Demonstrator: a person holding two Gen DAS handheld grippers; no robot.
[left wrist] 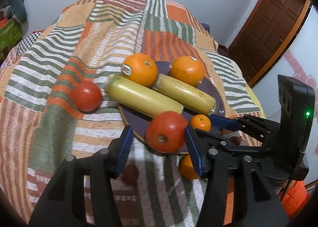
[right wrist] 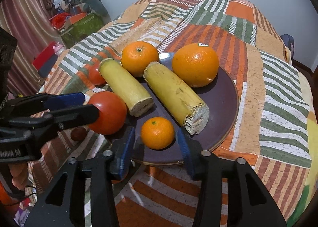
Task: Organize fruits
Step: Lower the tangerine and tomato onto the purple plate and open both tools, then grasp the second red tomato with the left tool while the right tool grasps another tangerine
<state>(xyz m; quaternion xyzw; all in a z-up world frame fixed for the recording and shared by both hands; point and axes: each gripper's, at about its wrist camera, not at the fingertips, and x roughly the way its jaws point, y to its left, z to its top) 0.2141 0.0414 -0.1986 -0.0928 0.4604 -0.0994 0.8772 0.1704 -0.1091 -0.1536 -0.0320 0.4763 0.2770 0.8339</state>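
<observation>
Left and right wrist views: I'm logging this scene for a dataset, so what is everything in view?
plate: one, dark purple, on cloth
cloth: one, striped orange, green, white, over table
oranges: two, orange, plate's far side
mandarin: one, orange, plate's near side
stalks: two, yellow, across plate
tomatoes: two, red, one at plate's near rim, one on cloth
door: one, brown, background
left tongs: black and blue, open around near tomato
right tongs: black and blue, open around mandarin
</observation>
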